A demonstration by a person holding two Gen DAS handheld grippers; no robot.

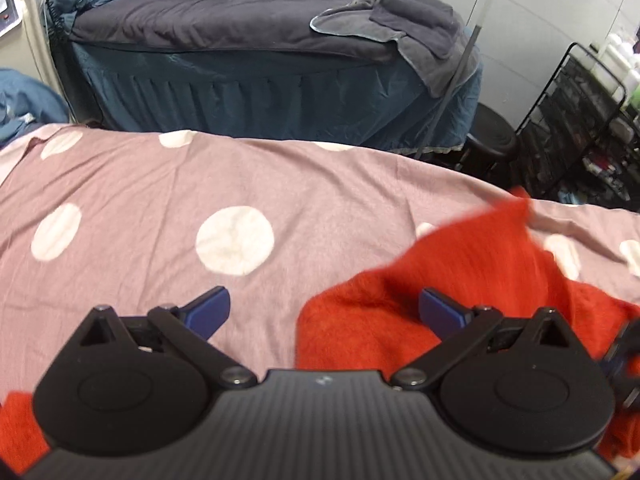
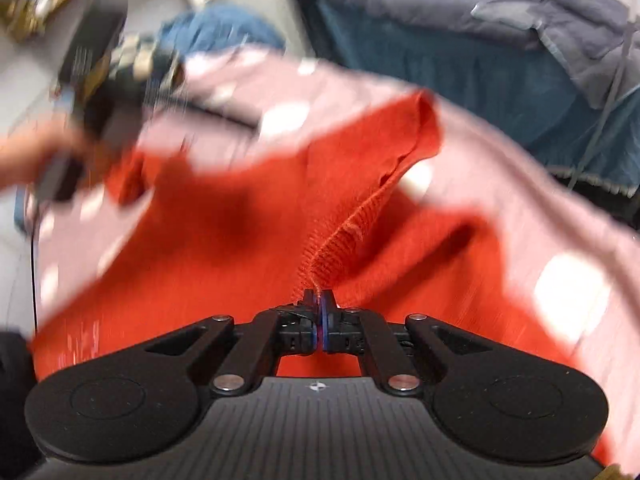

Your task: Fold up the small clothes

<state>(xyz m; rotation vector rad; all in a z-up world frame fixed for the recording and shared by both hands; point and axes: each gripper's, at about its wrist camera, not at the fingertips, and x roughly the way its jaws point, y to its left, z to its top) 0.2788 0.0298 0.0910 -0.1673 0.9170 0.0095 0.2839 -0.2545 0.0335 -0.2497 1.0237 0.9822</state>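
Right gripper (image 2: 319, 300) is nearest my view, fingers pinched tight on a ribbed hem of the red knit sweater (image 2: 224, 216). It's light, floppy and stretchy, so I'd grab hems or seams, never mid-panel. It's sprawled over the pink polka-dot sheet (image 1: 140, 200). Left gripper (image 1: 324, 314) hangs spread wide, holding nothing, one finger (image 1: 440, 314) over the knit.
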